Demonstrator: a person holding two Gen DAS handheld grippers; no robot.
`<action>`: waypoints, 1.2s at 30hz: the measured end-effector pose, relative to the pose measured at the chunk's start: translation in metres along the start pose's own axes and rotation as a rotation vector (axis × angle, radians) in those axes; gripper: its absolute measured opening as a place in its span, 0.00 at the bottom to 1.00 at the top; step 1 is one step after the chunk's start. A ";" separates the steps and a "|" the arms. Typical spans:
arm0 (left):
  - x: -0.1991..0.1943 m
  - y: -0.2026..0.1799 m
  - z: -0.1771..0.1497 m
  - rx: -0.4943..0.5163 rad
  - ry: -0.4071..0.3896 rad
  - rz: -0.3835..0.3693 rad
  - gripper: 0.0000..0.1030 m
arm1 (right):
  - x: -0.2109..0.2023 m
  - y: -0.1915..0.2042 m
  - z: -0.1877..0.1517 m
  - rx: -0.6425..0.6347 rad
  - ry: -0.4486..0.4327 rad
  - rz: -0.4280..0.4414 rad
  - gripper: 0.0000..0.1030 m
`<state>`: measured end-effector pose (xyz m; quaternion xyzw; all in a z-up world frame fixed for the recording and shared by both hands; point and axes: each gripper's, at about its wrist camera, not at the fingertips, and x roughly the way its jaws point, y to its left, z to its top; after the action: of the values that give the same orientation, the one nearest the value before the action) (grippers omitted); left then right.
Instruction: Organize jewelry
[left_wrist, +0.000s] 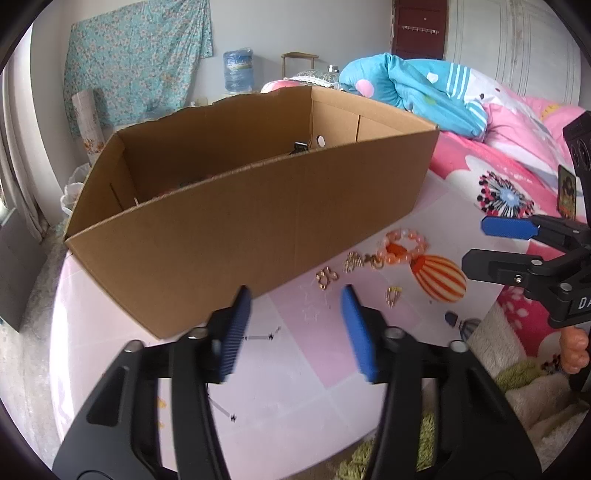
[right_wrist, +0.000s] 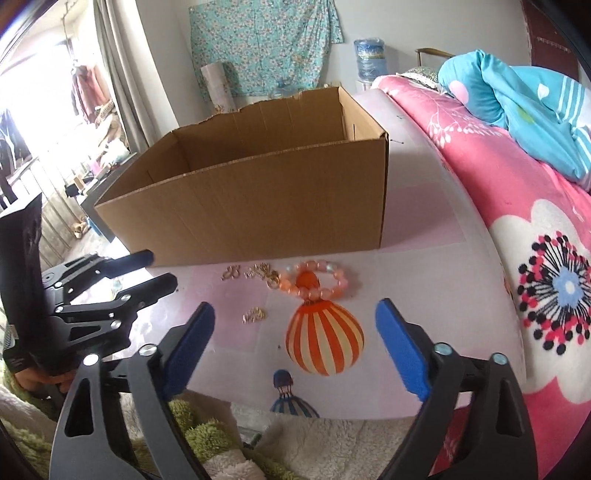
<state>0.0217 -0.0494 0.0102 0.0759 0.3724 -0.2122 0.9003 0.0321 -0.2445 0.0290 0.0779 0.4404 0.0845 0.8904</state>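
Hovering grippers (left_wrist: 295, 325), unobstructed table edge (right_wrist: 369, 410)

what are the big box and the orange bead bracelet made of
Box: brown corrugated cardboard, matte, with a ragged torn back edge and fluting along the rim. Bead bracelet: glossy, translucent orange-pink round beads, probably glass or plastic; the look leaves it open.

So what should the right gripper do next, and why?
Probably lower the right gripper onto the bead bracelet: its jaws are empty, the bracelet lies just ahead on the table, still outside the box.
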 end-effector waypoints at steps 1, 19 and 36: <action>0.002 0.001 0.001 -0.008 -0.001 -0.006 0.37 | 0.002 -0.001 0.004 -0.001 -0.005 0.001 0.72; 0.030 0.022 0.023 -0.080 -0.002 -0.001 0.29 | 0.038 -0.035 0.075 0.007 -0.068 0.004 0.34; 0.030 0.003 -0.001 -0.045 0.033 -0.134 0.29 | 0.074 -0.028 0.041 -0.017 0.242 -0.063 0.31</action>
<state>0.0417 -0.0560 -0.0120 0.0340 0.3959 -0.2625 0.8793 0.1112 -0.2585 -0.0099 0.0458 0.5459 0.0690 0.8337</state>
